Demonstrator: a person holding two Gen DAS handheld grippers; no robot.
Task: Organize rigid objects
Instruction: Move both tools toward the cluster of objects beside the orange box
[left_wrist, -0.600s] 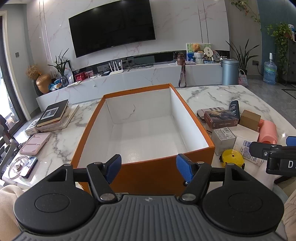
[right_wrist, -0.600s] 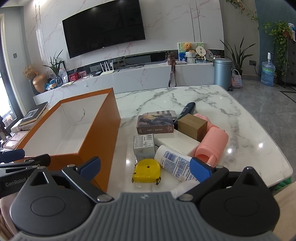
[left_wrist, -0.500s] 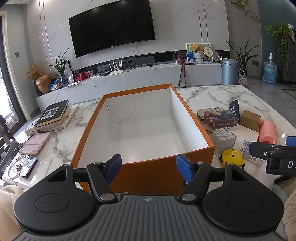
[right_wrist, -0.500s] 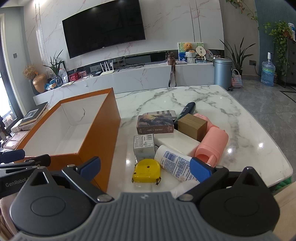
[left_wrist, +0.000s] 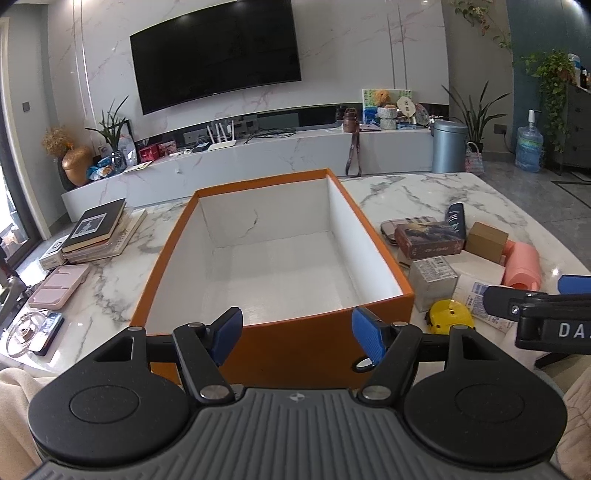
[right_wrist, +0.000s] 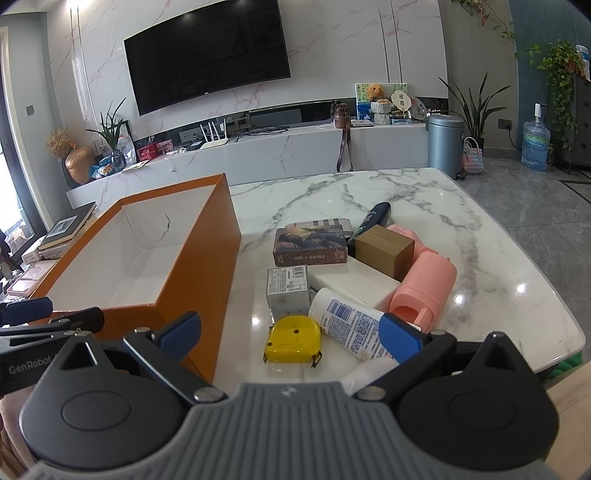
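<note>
Starting the sort with both grippers spread wide and empty, nothing yet in the orange box (left_wrist: 275, 343).

Hovering just short of the clutter, right gripper (right_wrist: 291, 336) gaping, nothing between its blue pads, yellow tape measure (right_wrist: 293, 339) lying flat dead ahead and nearest. Best taken first: lowered squarely over its flat sides, closed gently, lifted clear before swinging left toward the box. Just right of it, white tube (right_wrist: 349, 328), round and likely to roll if nudged. Beyond, grey carton (right_wrist: 288, 288), white flat box (right_wrist: 354, 284), pink cylinder (right_wrist: 424, 288), brown carton (right_wrist: 384, 249), photo-card box (right_wrist: 312, 245), dark tube (right_wrist: 375, 216) farthest. Left gripper (left_wrist: 297, 332) likewise agape, poised at the box's near wall, white floor bare; worth steadying that wall during drops.
</note>
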